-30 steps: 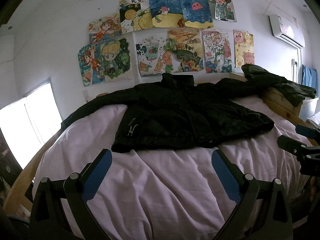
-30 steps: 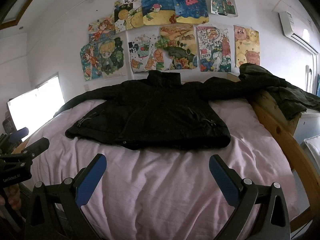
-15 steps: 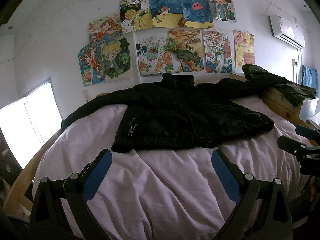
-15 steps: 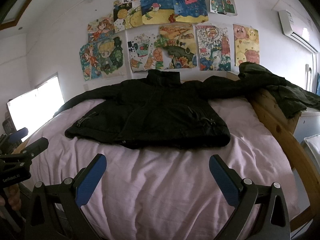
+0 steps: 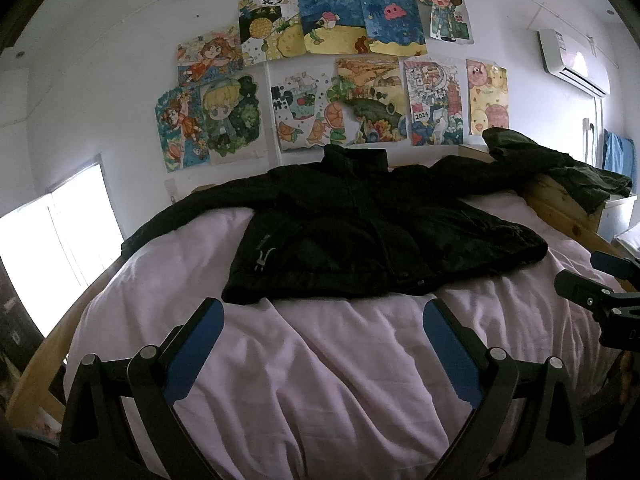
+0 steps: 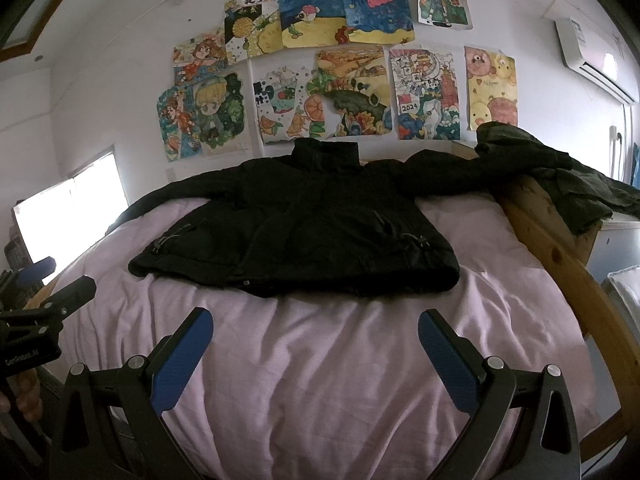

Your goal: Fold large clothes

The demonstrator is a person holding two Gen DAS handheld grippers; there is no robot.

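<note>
A black jacket [image 5: 360,236] lies spread flat, front up, on a bed with a pale pink sheet [image 5: 320,360], collar toward the wall and sleeves stretched out to both sides. It also shows in the right wrist view [image 6: 304,240]. My left gripper [image 5: 324,320] is open and empty, held above the sheet just short of the jacket's hem. My right gripper [image 6: 314,330] is open and empty, also above the sheet short of the hem. Each gripper shows at the edge of the other's view.
A dark green garment [image 6: 560,172] is draped over the wooden bed frame [image 6: 560,264] at the right. Drawings [image 5: 332,72] cover the wall behind the bed. A bright window [image 5: 52,248] is at the left. An air conditioner [image 5: 576,60] hangs at upper right.
The right wrist view has shifted slightly, with the jacket a little nearer and higher in frame. The left gripper and the jacket have not moved.
</note>
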